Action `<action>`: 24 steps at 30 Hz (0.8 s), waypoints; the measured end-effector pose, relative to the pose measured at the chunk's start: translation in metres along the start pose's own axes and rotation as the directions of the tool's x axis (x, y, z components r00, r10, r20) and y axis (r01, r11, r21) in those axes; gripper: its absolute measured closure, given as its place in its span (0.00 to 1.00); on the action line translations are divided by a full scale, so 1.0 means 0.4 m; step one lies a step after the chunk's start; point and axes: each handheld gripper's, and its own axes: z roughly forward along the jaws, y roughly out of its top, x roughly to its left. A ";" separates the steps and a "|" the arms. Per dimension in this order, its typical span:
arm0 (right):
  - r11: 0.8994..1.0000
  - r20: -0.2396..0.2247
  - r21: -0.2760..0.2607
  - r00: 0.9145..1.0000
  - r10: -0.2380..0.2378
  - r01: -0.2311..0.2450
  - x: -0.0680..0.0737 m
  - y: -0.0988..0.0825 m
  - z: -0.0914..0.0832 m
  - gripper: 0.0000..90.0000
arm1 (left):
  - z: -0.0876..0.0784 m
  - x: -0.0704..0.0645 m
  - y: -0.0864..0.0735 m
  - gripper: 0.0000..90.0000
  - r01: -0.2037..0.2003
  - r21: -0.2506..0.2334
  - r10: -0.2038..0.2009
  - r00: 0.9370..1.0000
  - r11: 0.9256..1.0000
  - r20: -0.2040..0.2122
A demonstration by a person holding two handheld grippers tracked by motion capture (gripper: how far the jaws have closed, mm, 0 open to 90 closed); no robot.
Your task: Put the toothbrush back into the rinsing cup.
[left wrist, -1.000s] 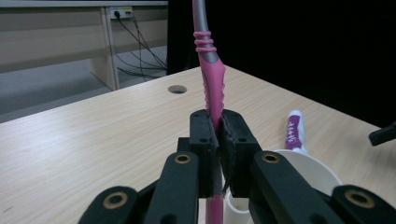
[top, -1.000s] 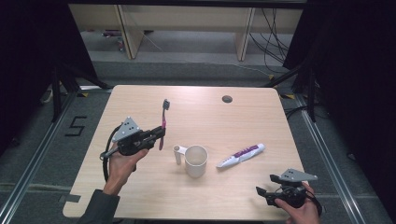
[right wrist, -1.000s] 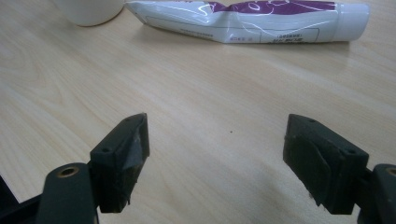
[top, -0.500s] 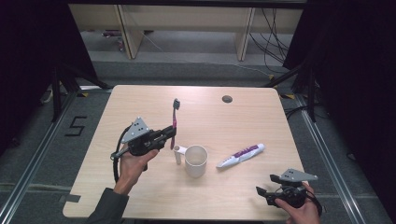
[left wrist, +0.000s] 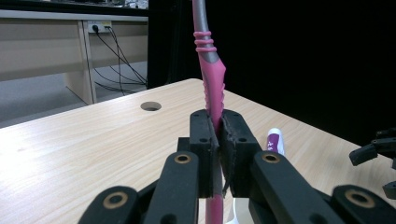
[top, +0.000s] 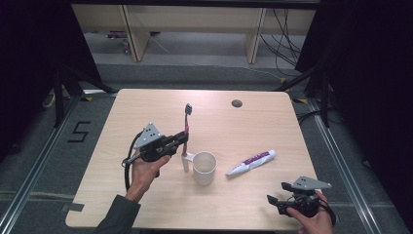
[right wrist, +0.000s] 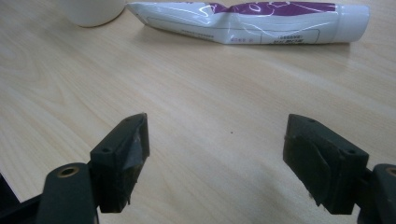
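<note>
My left gripper (top: 182,138) is shut on a pink and grey toothbrush (top: 186,129), held upright with its bristle head at the top, just left of a white mug (top: 204,168). In the left gripper view the pink handle (left wrist: 213,88) rises from between the closed jaws. A white and purple toothpaste tube (top: 251,162) lies to the right of the mug. My right gripper (top: 271,202) rests open near the table's front right edge, its jaws wide apart and nothing between them, with the tube (right wrist: 247,21) lying ahead of it.
The wooden table (top: 146,107) has a round cable hole (top: 236,103) at the back. Dark frame legs and cables stand beyond the far edge. The mug's base (right wrist: 91,10) is at the top left of the right gripper view.
My left gripper has carried the toothbrush to the right, up beside the mug, and turned it more upright. The right gripper has stayed still.
</note>
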 end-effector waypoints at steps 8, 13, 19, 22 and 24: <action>1.000 -0.001 -0.001 1.000 0.001 -0.001 0.000 0.000 0.000 0.26 | 0.009 0.002 -0.024 0.93 -0.002 0.002 0.002 1.000 1.000 0.013; 1.000 -0.001 0.001 1.000 0.001 -0.001 0.001 0.000 0.000 0.26 | 0.016 0.000 -0.039 0.93 0.000 0.013 0.000 1.000 1.000 0.013; 1.000 -0.001 0.001 1.000 0.000 0.000 0.000 0.000 0.000 0.26 | 0.013 0.000 -0.047 0.93 -0.008 0.018 0.008 1.000 1.000 0.010; 1.000 -0.001 0.002 1.000 0.001 -0.001 0.001 0.000 0.000 0.26 | 0.011 0.001 -0.058 0.92 -0.010 0.019 0.010 1.000 1.000 0.018; 1.000 -0.001 0.001 1.000 0.001 -0.001 0.001 0.000 0.000 0.26 | 0.006 0.002 -0.064 0.92 -0.009 0.030 0.009 1.000 0.999 0.014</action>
